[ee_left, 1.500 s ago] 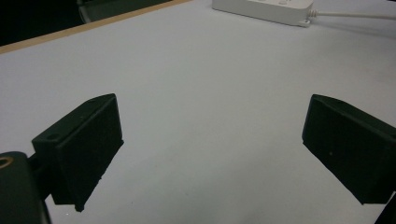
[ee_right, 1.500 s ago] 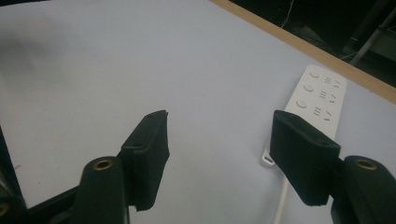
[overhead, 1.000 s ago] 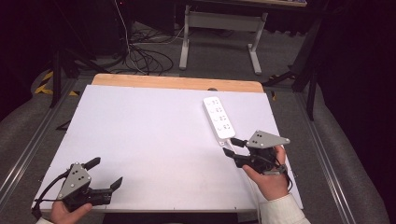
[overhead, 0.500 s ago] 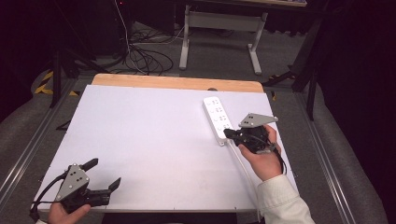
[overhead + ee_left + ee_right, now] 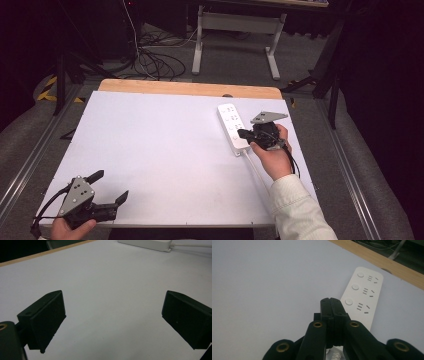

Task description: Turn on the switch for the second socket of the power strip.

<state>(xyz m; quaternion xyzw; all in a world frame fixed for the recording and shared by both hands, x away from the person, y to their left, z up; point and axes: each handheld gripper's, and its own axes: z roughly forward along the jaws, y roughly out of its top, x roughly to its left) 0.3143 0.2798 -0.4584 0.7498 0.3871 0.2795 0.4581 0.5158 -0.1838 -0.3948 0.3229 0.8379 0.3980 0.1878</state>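
White power strip point(image 5: 233, 127) lies under the right gripper point(image 5: 242, 134), jaws pressed together and empty; left gripper point(image 5: 111, 188) gapes wide.

The high view looks forward and down from above the person's side, taking in the whole white table point(image 5: 165, 150). Each gripper view sits low and close over that tabletop, looking along its own jaws. All three share the power strip point(image 5: 233, 128) point(image 5: 147, 244) point(image 5: 362, 293) near the table's far edge.
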